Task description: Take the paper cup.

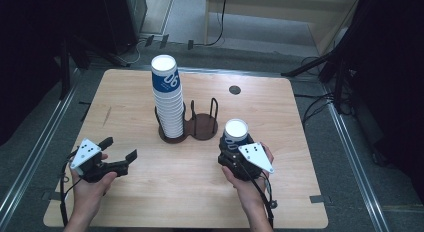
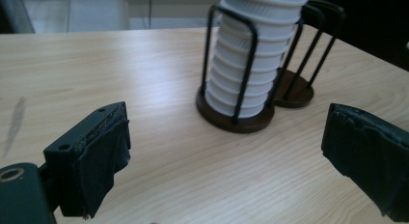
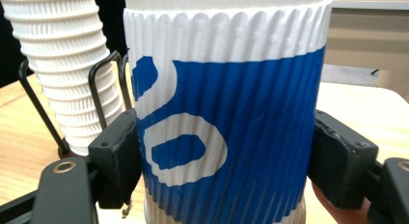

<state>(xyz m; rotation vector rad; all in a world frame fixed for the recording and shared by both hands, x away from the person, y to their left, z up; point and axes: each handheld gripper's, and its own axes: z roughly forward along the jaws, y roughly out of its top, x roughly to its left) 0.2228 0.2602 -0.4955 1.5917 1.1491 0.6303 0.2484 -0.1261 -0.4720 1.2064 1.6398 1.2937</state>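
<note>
A tall stack of white ribbed paper cups (image 1: 168, 97) with a blue-printed top cup stands in the left ring of a dark two-ring wire cup holder (image 1: 202, 126); the right ring is empty. My right gripper (image 1: 235, 148) is shut on a single blue-and-white paper cup (image 1: 236, 132), held upright just right of the holder; its pads (image 3: 118, 159) press both sides of the cup (image 3: 226, 118). My left gripper (image 1: 120, 149) rests open at the table's left front, its jaws wide apart and empty (image 2: 222, 156), pointed toward the stack (image 2: 255, 60).
The light wooden table (image 1: 150, 192) has a small dark round hole (image 1: 235, 89) near its back right. Dark stands and cables lie on the floor beyond the table's edges.
</note>
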